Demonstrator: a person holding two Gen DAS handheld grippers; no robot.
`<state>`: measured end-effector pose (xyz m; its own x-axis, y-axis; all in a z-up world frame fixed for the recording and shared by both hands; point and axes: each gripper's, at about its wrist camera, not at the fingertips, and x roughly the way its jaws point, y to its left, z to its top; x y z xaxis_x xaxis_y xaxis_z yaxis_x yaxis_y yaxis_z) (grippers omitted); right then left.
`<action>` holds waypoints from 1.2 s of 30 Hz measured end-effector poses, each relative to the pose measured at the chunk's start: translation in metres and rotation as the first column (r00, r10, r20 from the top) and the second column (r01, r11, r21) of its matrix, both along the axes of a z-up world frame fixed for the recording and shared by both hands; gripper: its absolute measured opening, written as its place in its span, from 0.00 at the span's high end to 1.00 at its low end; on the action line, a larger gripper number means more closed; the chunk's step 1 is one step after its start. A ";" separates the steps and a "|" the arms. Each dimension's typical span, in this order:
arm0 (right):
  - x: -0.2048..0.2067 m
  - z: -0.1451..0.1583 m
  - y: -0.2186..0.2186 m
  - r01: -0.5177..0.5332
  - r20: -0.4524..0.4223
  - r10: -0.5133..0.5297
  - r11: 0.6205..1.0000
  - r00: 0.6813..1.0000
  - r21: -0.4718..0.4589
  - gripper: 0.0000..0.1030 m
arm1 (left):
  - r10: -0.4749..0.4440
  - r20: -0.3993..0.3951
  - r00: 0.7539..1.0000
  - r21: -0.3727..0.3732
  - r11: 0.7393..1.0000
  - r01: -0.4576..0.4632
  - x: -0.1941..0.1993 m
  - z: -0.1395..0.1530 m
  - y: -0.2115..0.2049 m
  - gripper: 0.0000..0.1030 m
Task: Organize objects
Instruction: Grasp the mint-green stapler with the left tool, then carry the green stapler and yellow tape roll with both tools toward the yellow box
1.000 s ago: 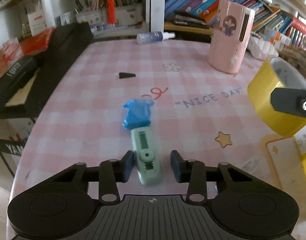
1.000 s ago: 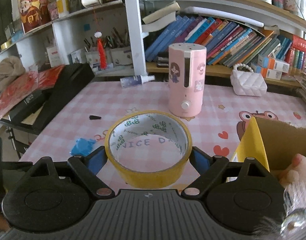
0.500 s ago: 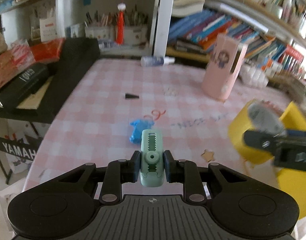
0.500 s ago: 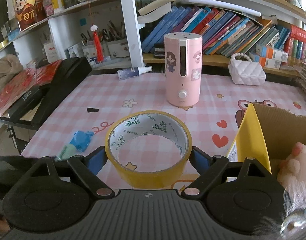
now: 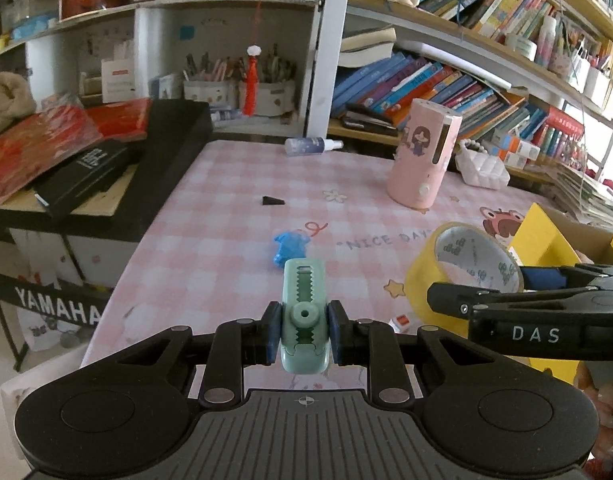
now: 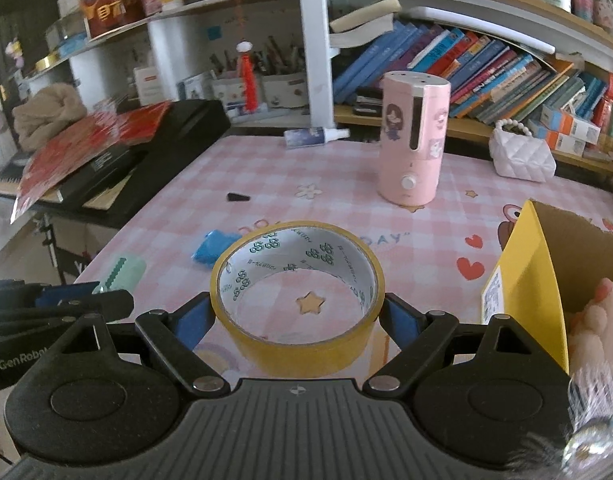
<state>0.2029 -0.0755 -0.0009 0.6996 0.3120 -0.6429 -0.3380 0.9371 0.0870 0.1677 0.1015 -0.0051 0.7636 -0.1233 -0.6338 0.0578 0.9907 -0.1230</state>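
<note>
My left gripper [image 5: 304, 330] is shut on a mint-green correction tape dispenser [image 5: 304, 316] and holds it lifted above the pink checked table [image 5: 234, 224]. The dispenser also shows in the right wrist view [image 6: 120, 276]. My right gripper [image 6: 296, 314] is shut on a yellow roll of tape [image 6: 296, 300], held above the table left of the yellow cardboard box [image 6: 522, 292]. The roll also shows in the left wrist view [image 5: 462, 268]. A blue crumpled piece [image 5: 290, 246] lies on the table.
A pink cylindrical appliance [image 5: 422, 156] stands at the back. A small black wedge [image 5: 272, 201] and a spray bottle [image 5: 312, 146] lie farther back. A black keyboard case with books [image 5: 106, 160] borders the table's left edge. A plush toy [image 6: 598, 316] sits in the box.
My left gripper closed on the green dispenser and lifted it off the table. My right gripper with the tape roll drew back and rose a little.
</note>
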 end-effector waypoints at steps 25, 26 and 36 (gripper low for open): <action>-0.124 0.001 0.013 0.064 -0.055 -0.063 0.998 0.996 0.014 0.15 | -0.093 -0.004 0.996 -0.021 0.995 0.093 -0.117 0.002 0.020 0.78; -0.130 0.001 0.013 0.069 -0.057 -0.069 0.997 0.996 0.016 0.15 | -0.099 -0.004 0.995 -0.019 0.995 0.099 -0.123 0.002 0.020 0.78; -0.182 -0.004 0.007 0.127 -0.075 -0.124 0.991 0.989 0.031 0.15 | -0.160 -0.009 0.987 0.003 0.987 0.160 -0.162 0.002 0.018 0.78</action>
<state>0.0214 -0.0690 -0.0047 0.6865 0.2480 -0.6835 -0.2094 0.9676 0.1408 0.0057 0.1195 -0.0028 0.7285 -0.2412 -0.6412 0.2150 0.9692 -0.1203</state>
